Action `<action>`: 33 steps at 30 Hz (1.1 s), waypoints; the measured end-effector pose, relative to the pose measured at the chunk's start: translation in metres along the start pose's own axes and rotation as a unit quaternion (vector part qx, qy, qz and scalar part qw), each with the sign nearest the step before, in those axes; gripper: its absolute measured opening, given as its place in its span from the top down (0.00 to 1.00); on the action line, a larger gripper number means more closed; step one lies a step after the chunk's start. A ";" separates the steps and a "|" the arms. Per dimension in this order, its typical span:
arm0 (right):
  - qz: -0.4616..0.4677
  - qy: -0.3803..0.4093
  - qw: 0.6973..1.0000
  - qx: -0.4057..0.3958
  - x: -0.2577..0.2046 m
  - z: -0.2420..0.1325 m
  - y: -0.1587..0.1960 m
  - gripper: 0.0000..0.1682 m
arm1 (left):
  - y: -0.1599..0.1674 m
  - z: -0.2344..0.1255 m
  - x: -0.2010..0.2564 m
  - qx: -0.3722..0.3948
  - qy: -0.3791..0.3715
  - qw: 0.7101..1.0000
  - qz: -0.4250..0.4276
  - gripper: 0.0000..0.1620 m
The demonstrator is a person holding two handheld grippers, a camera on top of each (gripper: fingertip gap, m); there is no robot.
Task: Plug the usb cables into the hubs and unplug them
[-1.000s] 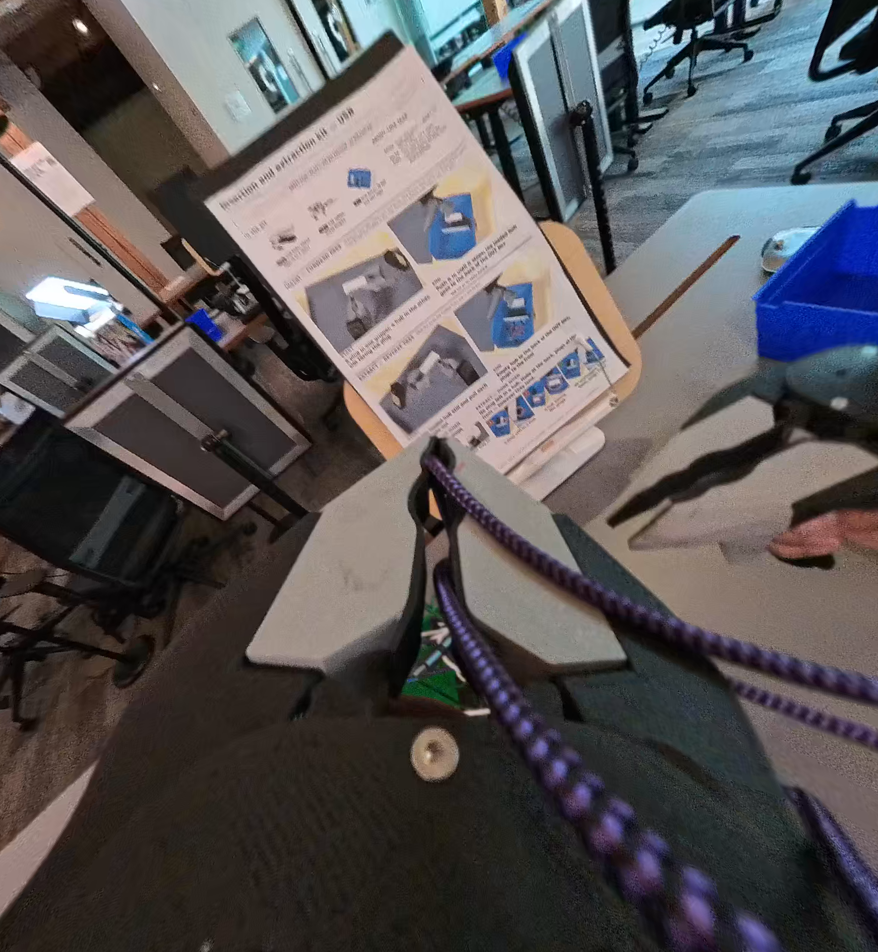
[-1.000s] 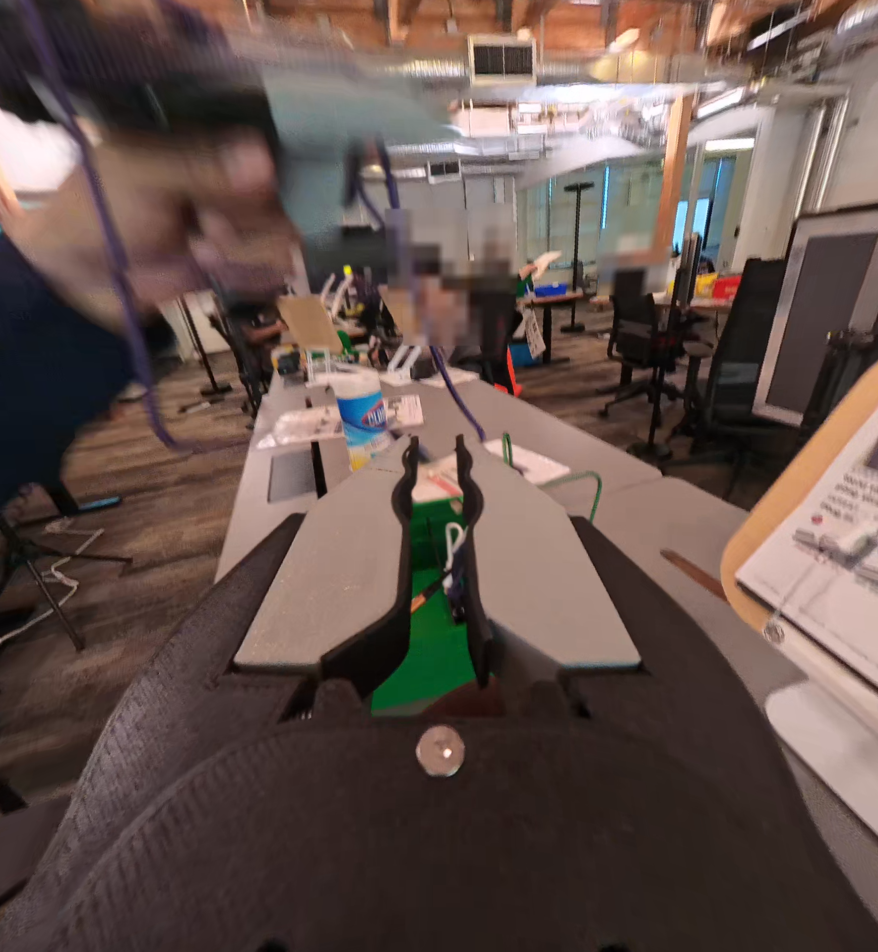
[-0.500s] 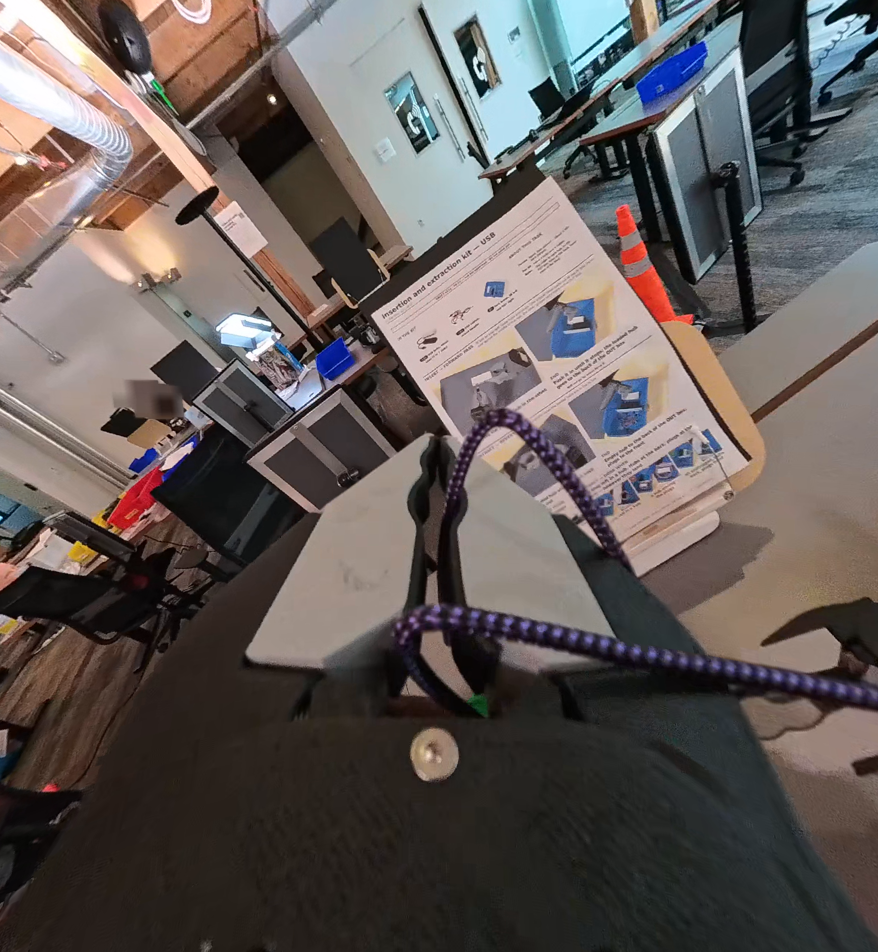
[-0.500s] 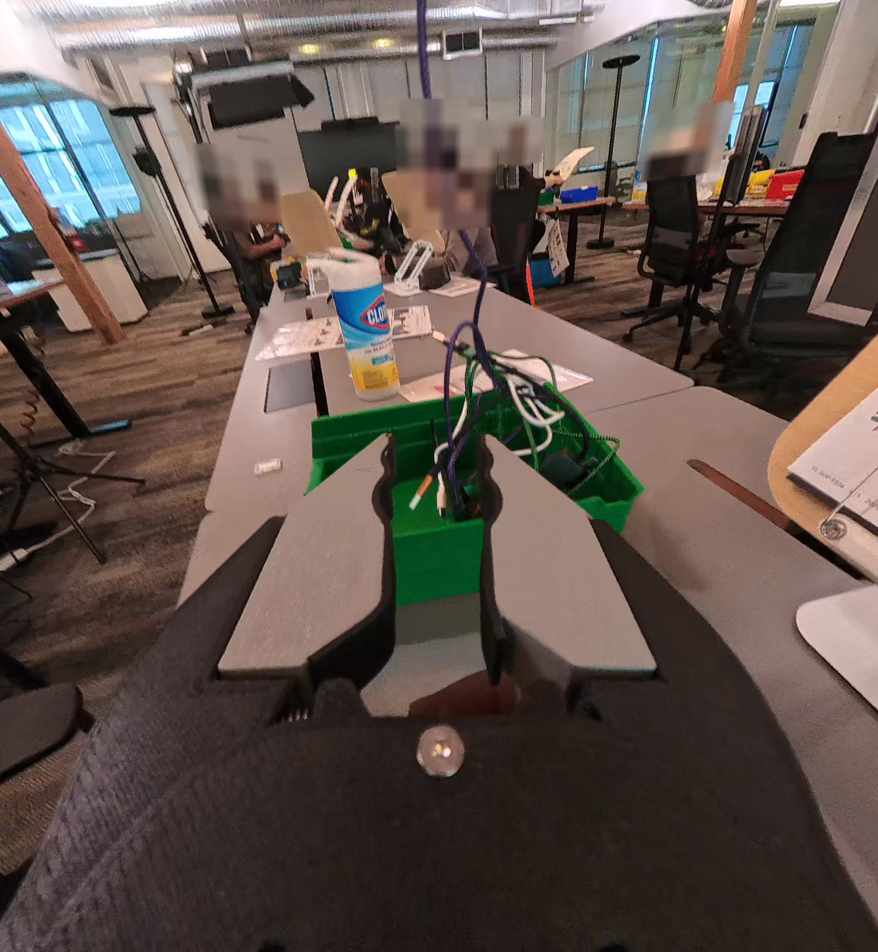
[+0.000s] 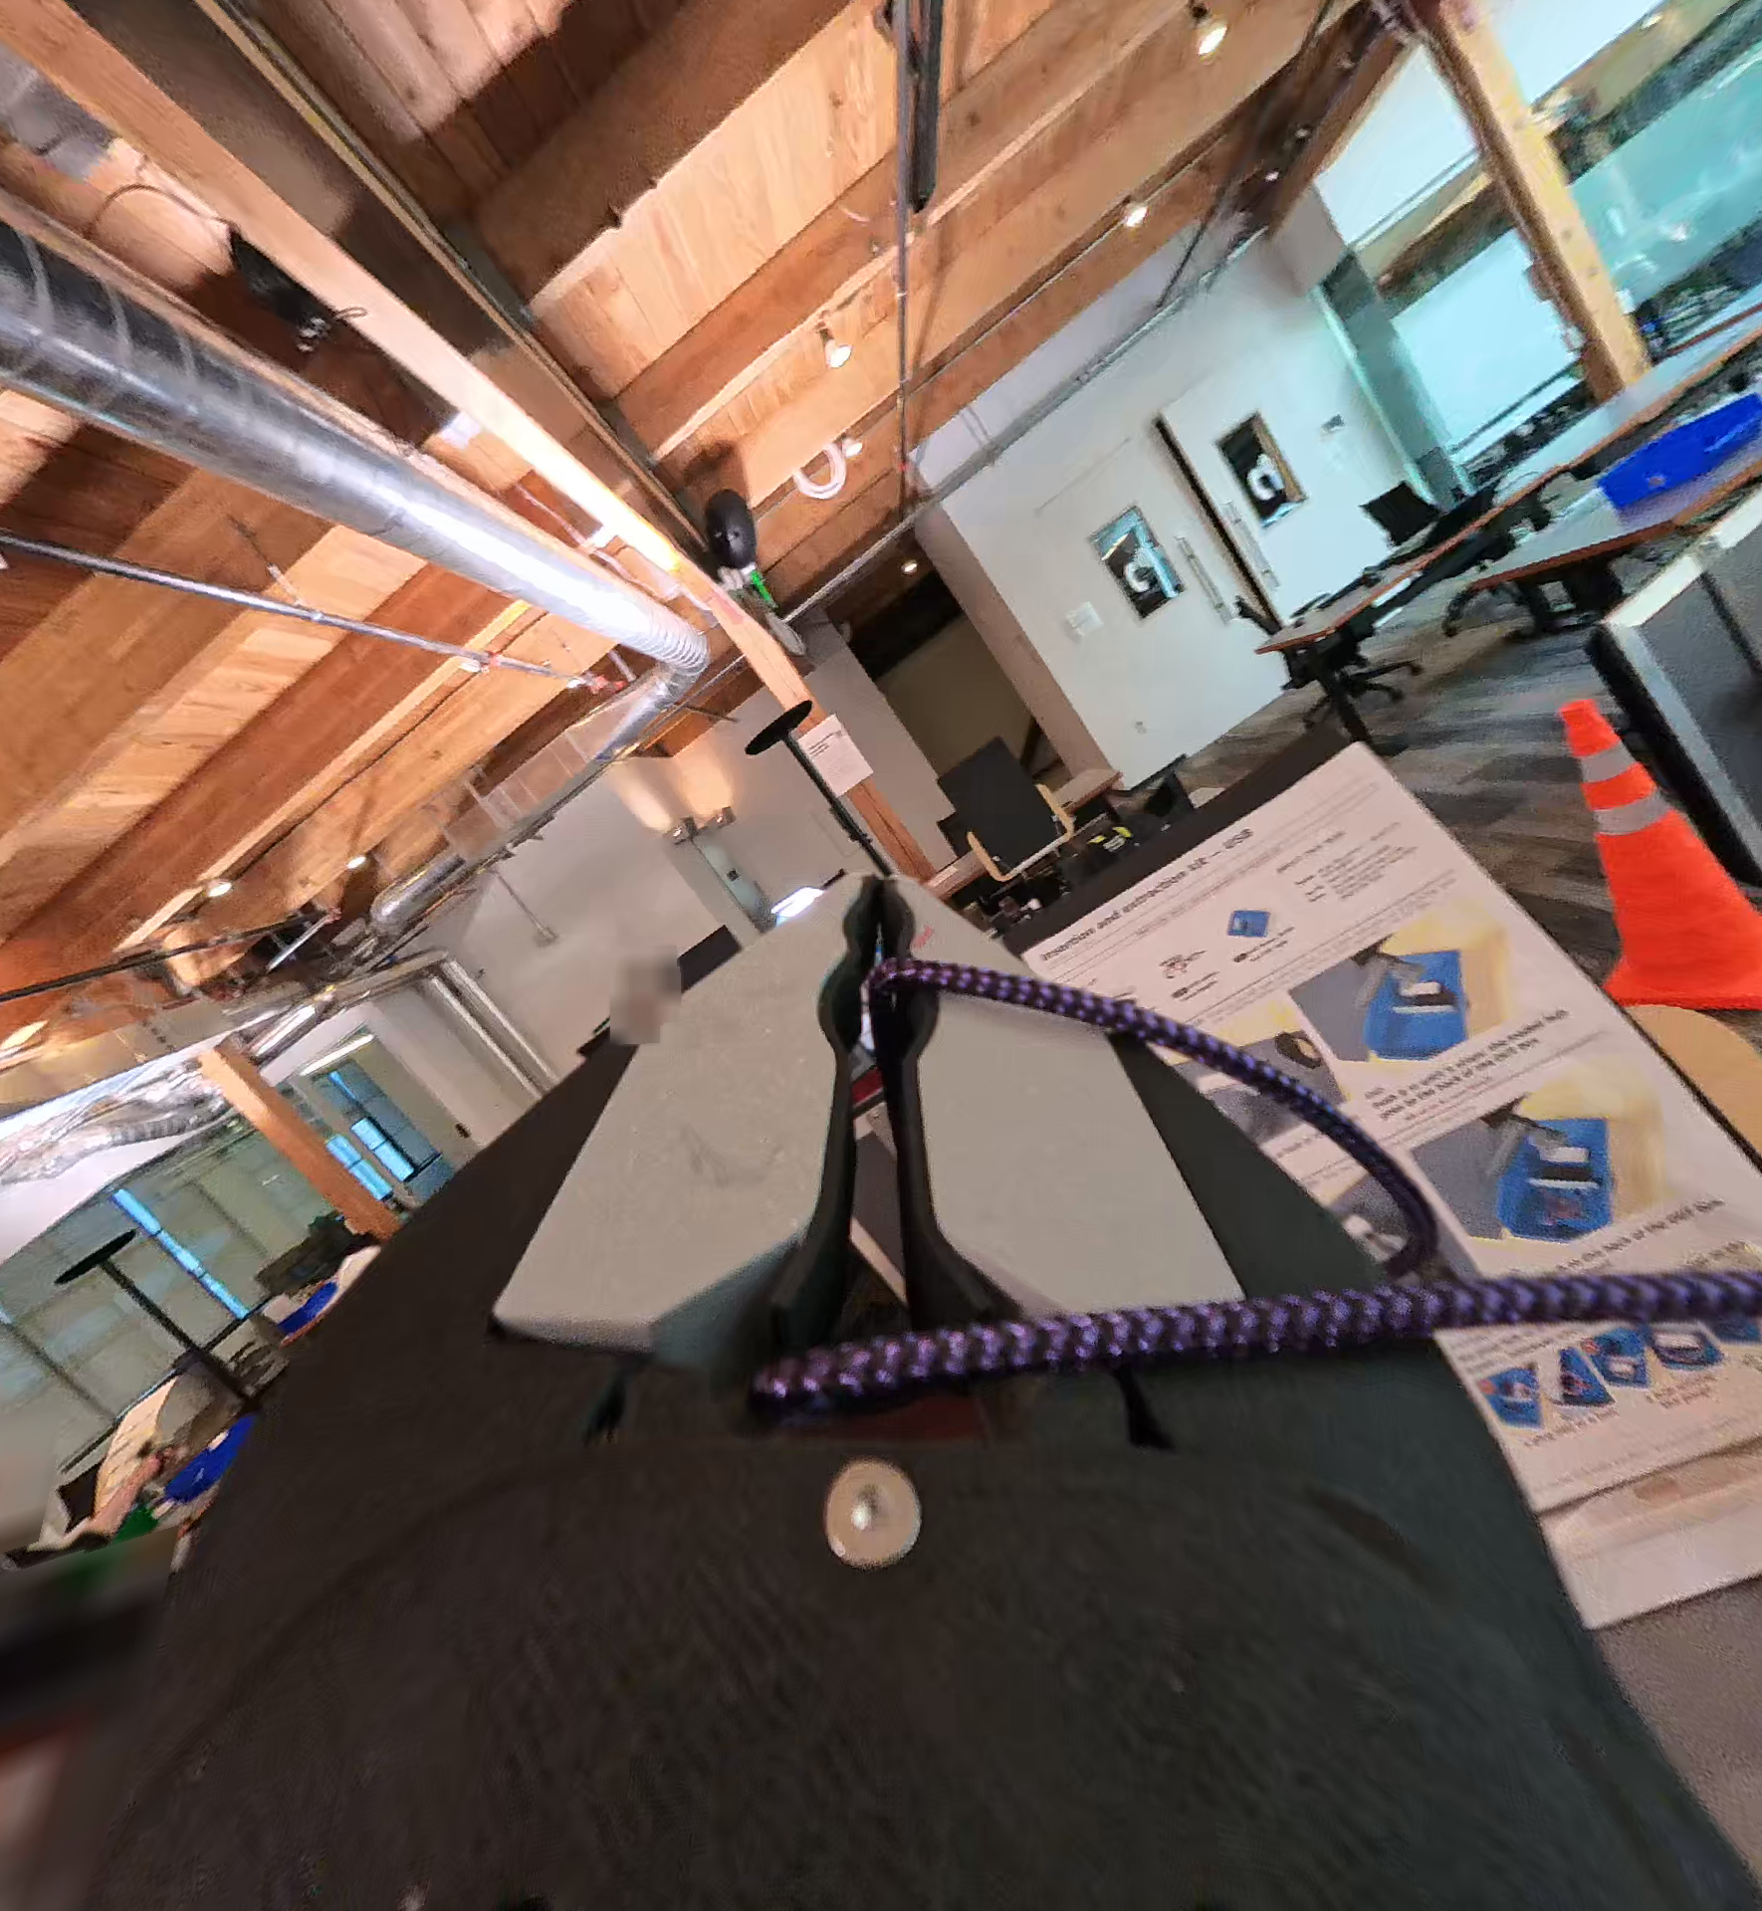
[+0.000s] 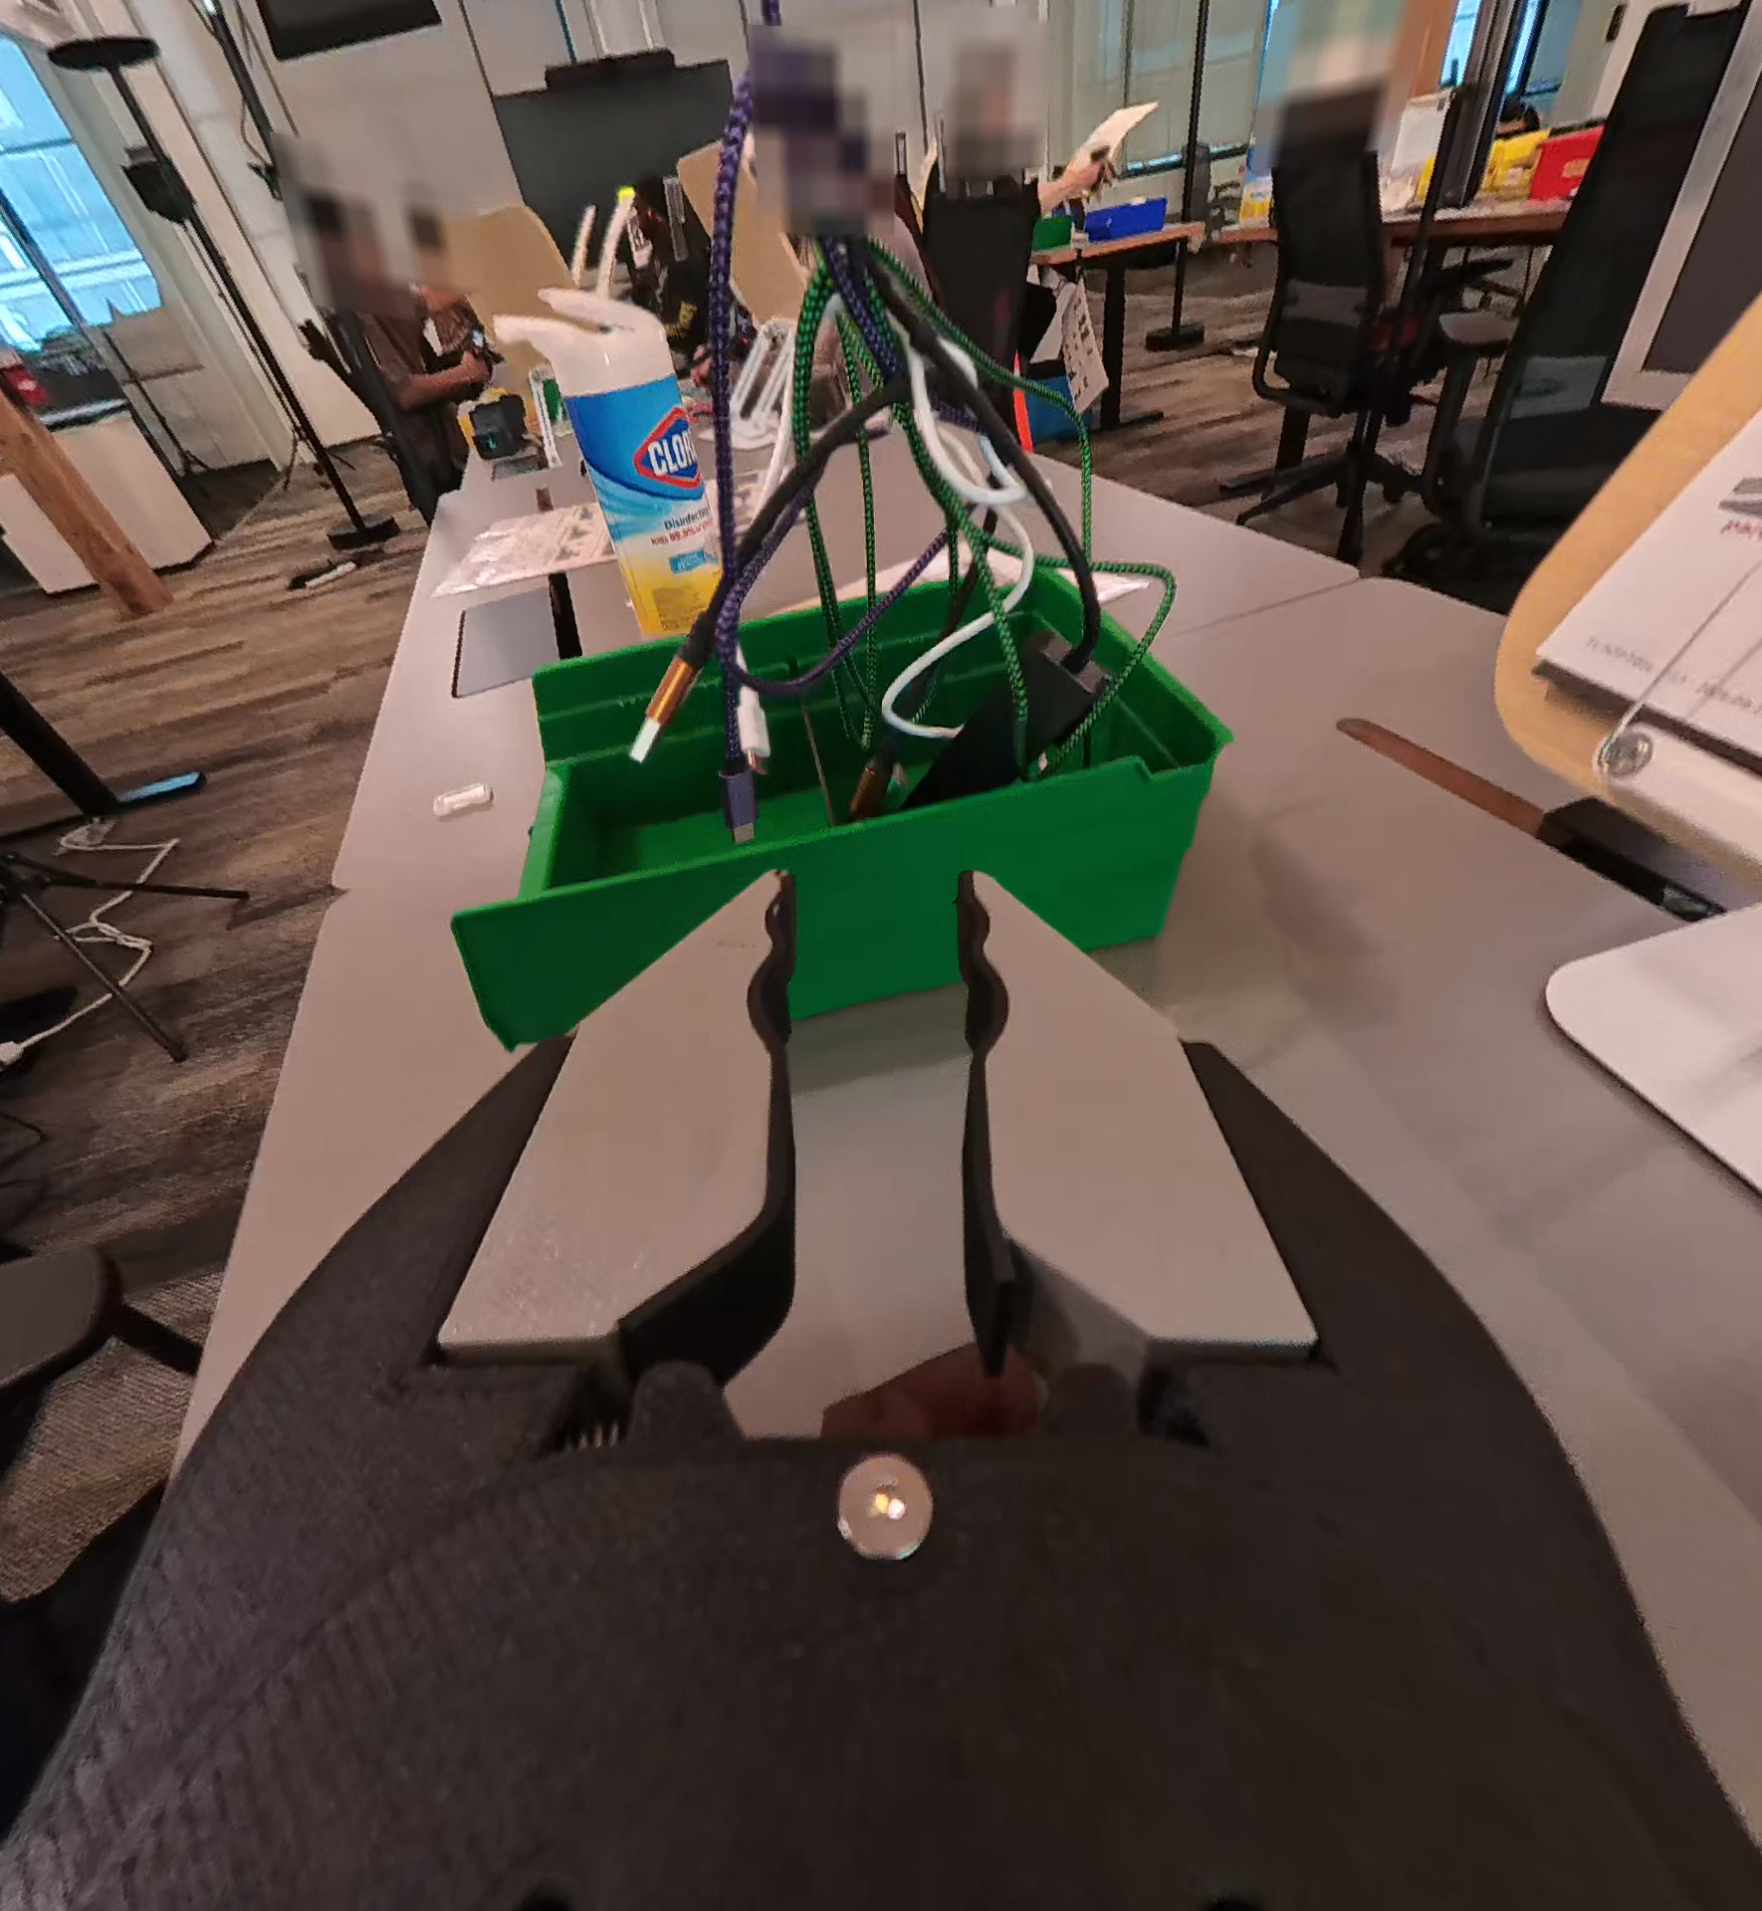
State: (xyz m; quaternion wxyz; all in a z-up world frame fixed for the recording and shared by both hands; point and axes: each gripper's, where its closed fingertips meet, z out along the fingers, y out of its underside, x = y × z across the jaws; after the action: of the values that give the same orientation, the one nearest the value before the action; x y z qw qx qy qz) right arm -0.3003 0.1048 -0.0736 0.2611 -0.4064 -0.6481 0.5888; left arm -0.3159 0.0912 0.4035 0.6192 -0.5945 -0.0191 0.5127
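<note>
A: Above the green bin at the far middle of the table, a bundle of cables hangs in the air. Purple cable, green ones, white, black; their plugs dangle just over the bin's compartments.

B: And who holds them up?

A: The left claw. Its jaws are pinched together on the purple cable near the tips, and the braid loops back across the claw's body and off to the right. That claw is tipped sharply upward, looking at the ceiling beams and the instruction sheet to its right.

B: How will the cable behave?

A: I'd judge it light and limp, the braided sleeve giving fair grip. But it is snarled with the others, so pulling drags the whole lot. The stiff part is the plug; the purple plug hanging low on the left side of the bin looks the best place to seize.

B: The right claw?

A: Spread apart, holding nothing, level and low over the table, just short of the bin's near wall. A dark block inside the bin may be a hub; I cannot tell.
</note>
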 end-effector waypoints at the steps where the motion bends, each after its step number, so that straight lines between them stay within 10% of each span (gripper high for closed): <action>1: 0.003 0.000 1.000 -0.003 0.001 -0.002 0.006 0.83 | 0.009 0.004 -0.004 -0.011 -0.009 1.000 -0.005 1.00; 6: 0.008 0.006 1.000 -0.029 0.005 -0.012 0.031 0.83 | 0.088 0.010 -0.056 -0.092 -0.111 0.989 0.018 1.00; 11: 0.020 0.018 0.999 -0.028 0.016 -0.020 0.035 0.83 | 0.030 -0.023 -0.104 0.037 -0.159 0.986 -0.037 1.00; 22: 0.019 0.007 0.999 -0.050 0.011 -0.018 0.048 0.83 | 0.177 0.005 0.040 -0.084 0.102 0.991 -0.001 1.00; 33: 0.006 0.047 0.994 -0.100 0.041 -0.029 0.071 0.84 | 0.285 -0.072 0.254 -0.165 0.312 0.934 0.049 1.00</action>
State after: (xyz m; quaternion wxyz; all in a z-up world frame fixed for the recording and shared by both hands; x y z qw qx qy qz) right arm -0.2828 0.1533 -0.1433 0.2459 -0.4618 -0.6884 0.5025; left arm -0.3244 0.1409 0.0182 0.4611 -0.8187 0.1196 0.3206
